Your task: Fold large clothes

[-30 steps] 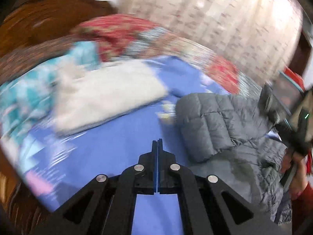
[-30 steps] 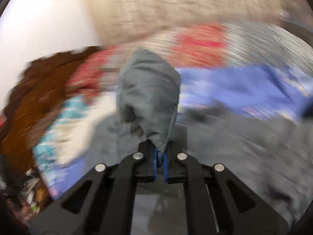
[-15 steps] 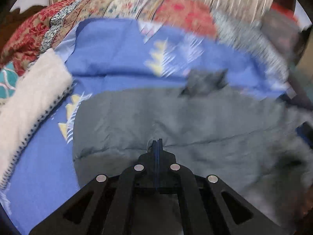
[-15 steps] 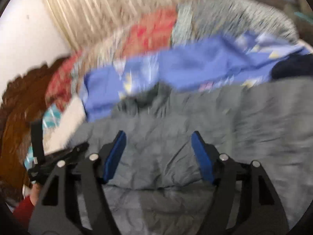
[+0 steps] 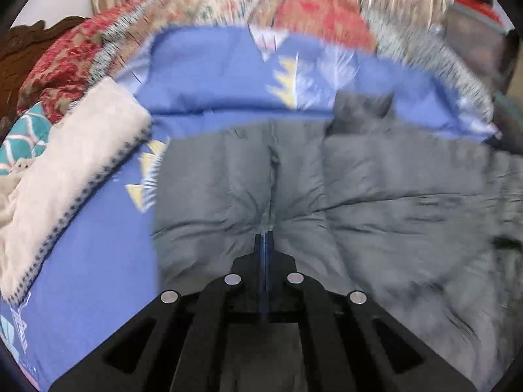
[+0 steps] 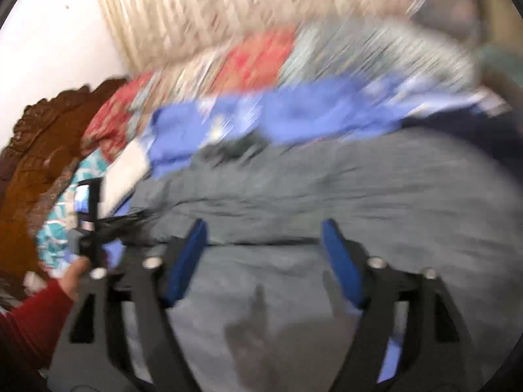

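A grey quilted puffer jacket (image 5: 376, 196) lies spread on the blue bedsheet (image 5: 212, 75). My left gripper (image 5: 264, 238) is shut, its tips pressed into a pinched fold of the jacket where creases gather. In the right wrist view the same jacket (image 6: 359, 189) fills the middle, blurred by motion. My right gripper (image 6: 264, 248) is open and empty, its blue pads wide apart just above the jacket. The left gripper (image 6: 88, 215) and the hand that holds it show at the left edge of the right wrist view.
A folded cream blanket (image 5: 72, 170) lies left of the jacket. Red patterned bedding (image 5: 65, 65) and a teal patterned cloth (image 5: 23, 137) lie behind it. A carved wooden headboard (image 6: 39, 143) stands at the left, a curtain (image 6: 228, 9) at the back.
My right gripper let go of the grey jacket, opened wide, and now hovers over it. The jacket went from bunched to spread flat. My left gripper moved onto it and pinches a fold.
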{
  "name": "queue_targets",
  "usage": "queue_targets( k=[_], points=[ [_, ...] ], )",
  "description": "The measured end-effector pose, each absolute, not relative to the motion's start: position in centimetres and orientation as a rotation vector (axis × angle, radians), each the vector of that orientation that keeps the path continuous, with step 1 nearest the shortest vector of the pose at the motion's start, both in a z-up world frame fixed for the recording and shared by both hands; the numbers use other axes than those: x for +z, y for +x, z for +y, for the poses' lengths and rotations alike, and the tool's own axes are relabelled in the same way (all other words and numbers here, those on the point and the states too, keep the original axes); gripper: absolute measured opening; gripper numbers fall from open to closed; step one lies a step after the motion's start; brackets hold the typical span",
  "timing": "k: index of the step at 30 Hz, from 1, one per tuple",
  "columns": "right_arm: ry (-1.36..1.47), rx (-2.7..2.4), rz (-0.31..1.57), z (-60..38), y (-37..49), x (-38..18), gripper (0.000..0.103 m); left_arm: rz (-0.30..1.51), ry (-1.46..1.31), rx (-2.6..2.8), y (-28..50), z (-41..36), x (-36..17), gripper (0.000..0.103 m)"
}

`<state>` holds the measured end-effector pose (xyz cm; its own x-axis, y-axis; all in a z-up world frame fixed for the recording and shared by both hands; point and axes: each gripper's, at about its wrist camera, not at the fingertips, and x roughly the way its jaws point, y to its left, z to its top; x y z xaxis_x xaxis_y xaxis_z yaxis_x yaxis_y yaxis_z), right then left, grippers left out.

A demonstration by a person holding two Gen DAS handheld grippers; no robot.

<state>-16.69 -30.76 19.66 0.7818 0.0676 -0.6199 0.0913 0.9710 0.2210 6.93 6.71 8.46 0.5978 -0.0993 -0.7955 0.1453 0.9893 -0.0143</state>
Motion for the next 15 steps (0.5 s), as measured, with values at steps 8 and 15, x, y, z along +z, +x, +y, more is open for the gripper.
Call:
queue_targets(
  k=[8,15],
  points=[
    [0.028,-0.382,0.879,-34.9,-32.6,18.8,0.083,0.917,0.031,-0.225,-3.1,8.8,10.2,0.024],
    [0.264,-0.144,1.086,-34.6,-33.1,14.4,0.002,0.931,-0.001,-0.269,-7.3,10.1,10.3,0.024]
  ],
)
